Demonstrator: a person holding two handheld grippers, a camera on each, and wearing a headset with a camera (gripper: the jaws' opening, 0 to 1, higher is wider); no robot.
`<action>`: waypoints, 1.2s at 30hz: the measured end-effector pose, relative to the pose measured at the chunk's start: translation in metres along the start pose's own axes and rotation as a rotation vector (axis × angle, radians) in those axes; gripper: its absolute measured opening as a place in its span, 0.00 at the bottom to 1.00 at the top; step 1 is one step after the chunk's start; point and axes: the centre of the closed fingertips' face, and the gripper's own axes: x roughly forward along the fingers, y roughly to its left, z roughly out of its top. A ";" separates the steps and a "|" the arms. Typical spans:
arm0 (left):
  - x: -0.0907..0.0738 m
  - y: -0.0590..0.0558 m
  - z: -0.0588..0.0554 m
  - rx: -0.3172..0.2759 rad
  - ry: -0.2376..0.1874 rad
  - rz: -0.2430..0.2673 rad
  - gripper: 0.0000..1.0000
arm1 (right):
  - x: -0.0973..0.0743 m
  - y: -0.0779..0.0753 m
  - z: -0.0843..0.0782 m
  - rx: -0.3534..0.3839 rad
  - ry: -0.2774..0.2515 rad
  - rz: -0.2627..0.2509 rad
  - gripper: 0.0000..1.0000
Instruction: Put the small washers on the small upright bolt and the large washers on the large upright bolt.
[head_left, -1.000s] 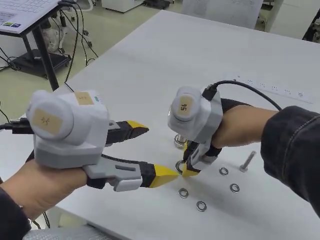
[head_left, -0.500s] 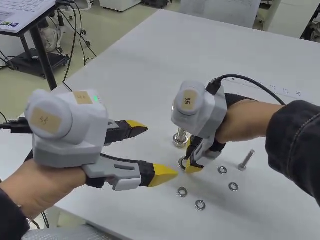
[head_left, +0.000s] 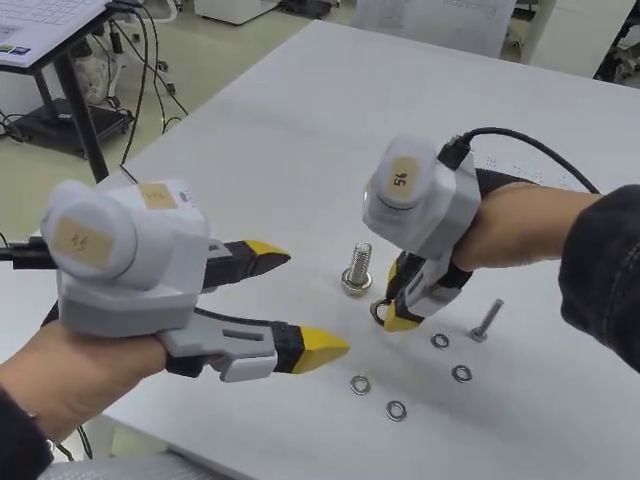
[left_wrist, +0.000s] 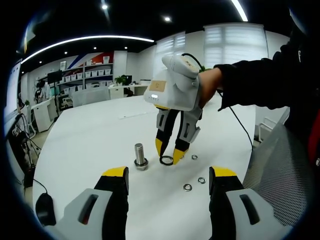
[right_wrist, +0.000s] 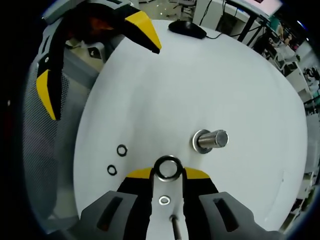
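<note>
Holding a large washer (right_wrist: 167, 159) by its rim, your right gripper (head_left: 397, 321) has its yellow-tipped jaws drawn almost together, pinched on the ring. The gripper points steeply down, and the washer is low over the white table (head_left: 300, 130); whether it touches the surface cannot be told.

The washer is just beside the large bolt (head_left: 357, 268), to the right of it and nearer you in the head view. It is clear of the threads and below the bolt's top. The bolt stands upright, with a wider metal collar at its base.

Your left gripper (head_left: 300, 302) hovers to the left of the bolt with its jaws spread wide and nothing between them. In the left gripper view, the bolt and the held washer appear farther out, framed between its two tips.

Four small washers (head_left: 360, 384) lie flat on the table. Two are toward the near edge, in front of the right gripper. The other two are to its right, close to the small bolt (head_left: 485, 320), which lies on its side rather than upright.
</note>
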 end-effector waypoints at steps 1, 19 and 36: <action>0.000 0.000 0.000 0.000 0.002 0.002 0.64 | -0.002 0.000 0.000 0.001 0.000 -0.002 0.23; -0.001 0.005 0.001 -0.005 -0.005 0.018 0.64 | -0.047 -0.020 0.016 -0.029 -0.041 -0.084 0.23; -0.008 0.016 -0.005 -0.022 -0.008 0.055 0.64 | -0.048 -0.042 0.039 -0.078 -0.053 -0.106 0.23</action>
